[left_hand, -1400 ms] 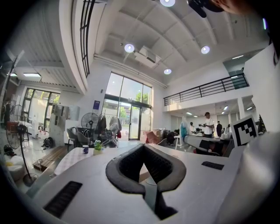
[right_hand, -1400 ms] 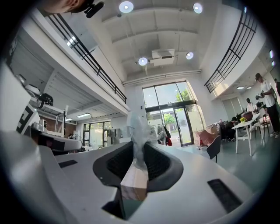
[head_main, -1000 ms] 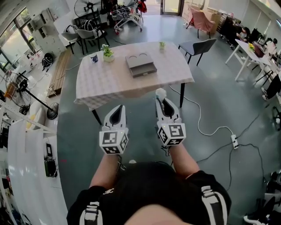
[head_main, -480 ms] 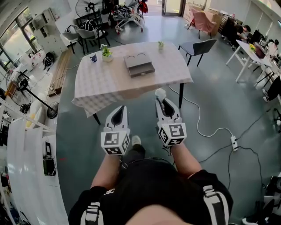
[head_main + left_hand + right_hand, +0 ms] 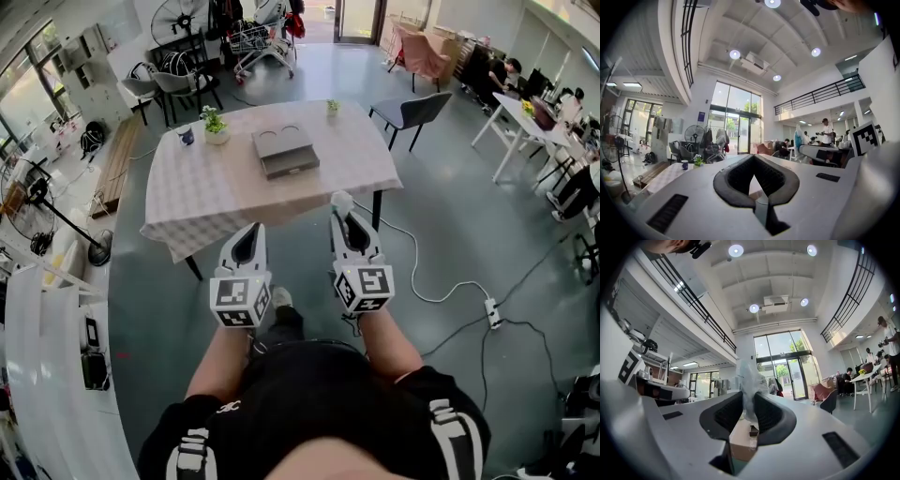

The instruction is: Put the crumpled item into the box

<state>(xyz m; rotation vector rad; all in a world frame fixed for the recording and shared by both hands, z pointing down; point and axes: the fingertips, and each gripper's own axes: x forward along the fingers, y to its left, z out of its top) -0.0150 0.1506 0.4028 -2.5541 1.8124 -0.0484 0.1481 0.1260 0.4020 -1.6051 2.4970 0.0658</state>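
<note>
Whitish crumpled item (image 5: 342, 199) sits pinched in the right claw (image 5: 346, 217), held in the air short of the tabletop (image 5: 211, 192) (the grey box (image 5: 284, 153) lies on it); the left claw (image 5: 250, 232) is clenched, empty.

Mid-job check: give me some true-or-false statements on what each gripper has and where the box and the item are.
1. The right gripper is clamped on the crumpled item. True.
2. The left gripper carries a cup. False: its jaws are together with nothing between them.
3. The box sits on the table. True.
4. The crumpled item is in the box. False: it is in the right gripper, short of the table.
5. In the head view the potted plant stands right of the box. False: it stands left of it.
</note>
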